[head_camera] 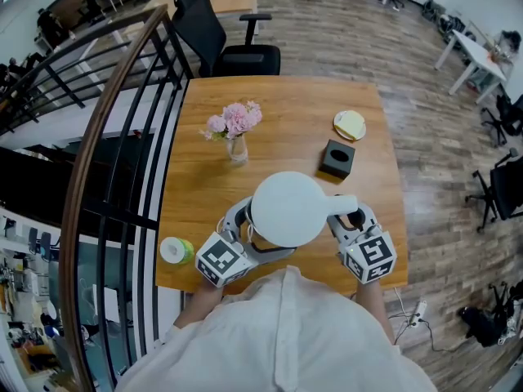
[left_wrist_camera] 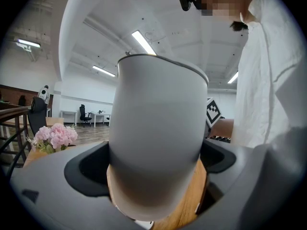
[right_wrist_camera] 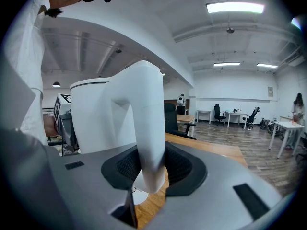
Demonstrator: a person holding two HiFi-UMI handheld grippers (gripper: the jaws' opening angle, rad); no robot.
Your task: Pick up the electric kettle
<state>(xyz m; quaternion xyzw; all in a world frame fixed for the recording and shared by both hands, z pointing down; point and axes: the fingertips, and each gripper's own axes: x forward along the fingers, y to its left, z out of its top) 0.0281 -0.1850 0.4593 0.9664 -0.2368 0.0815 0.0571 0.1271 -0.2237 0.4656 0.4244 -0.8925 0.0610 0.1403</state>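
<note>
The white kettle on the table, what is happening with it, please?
A person stands at the wooden table with a gripper in each hand. The right gripper is shut on the handle of the electric kettle. The left gripper clasps its round body from the other side. Whether it has left the table yet, I cannot tell.

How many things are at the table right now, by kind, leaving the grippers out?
electric kettle: 1
vase of pink flowers: 1
black box: 1
pale round disc: 1
green-and-white roll: 1
Total: 5
</note>
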